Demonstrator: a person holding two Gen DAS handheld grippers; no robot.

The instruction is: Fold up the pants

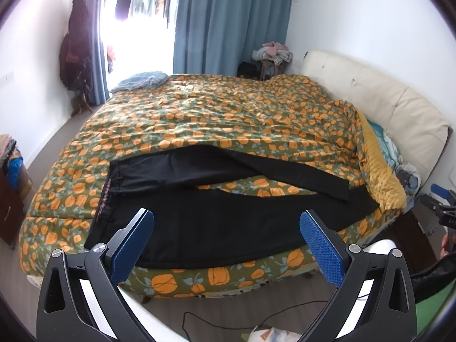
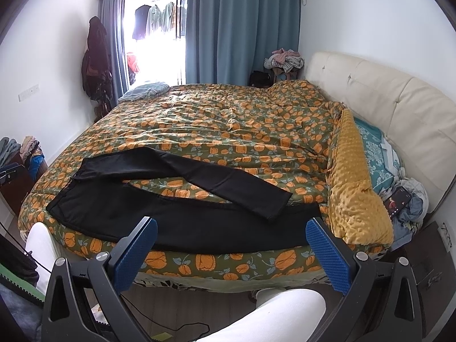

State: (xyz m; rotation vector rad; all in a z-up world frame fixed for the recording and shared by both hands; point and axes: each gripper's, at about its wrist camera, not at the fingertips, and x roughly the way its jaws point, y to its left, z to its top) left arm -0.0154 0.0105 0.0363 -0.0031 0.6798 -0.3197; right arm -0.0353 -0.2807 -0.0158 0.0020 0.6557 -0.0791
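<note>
Left wrist view. Left gripper [image 1: 226,228] held above the floor at the near edge of the bed, fingers spread wide apart, nothing between them; blue ribbed pads [image 1: 132,246] face inward. Black pants [image 1: 216,222] lie flat on the orange-flowered quilt [image 1: 216,114] along the near edge of the bed. Waistband to the left, showing a strip of plaid lining; legs run to the right. The far leg angles across and its hem overlaps the near leg at the right; a wedge of quilt shows between the two legs. Cream padded headboard [image 1: 384,97] at right, blue curtain [image 1: 230,20] at the far wall. Part of the right gripper [image 1: 444,208] shows at the right edge, too little in view here to tell its fingers.

Right wrist view. Right gripper [image 2: 230,236] also short of the bed, fingers wide apart and empty, pads [image 2: 327,256] clear of the cloth. Pants [image 2: 176,211] seen from farther right: waistband far left, near leg straight along the bed edge, far leg slanting down to the right with its hem resting on the near leg. Yellow dotted blanket [image 2: 359,199] just right of the leg ends. Person's white-clad legs [image 2: 273,313] at the bottom of the frame. Dark phone [image 2: 397,201] among the bedding by the headboard.
</note>
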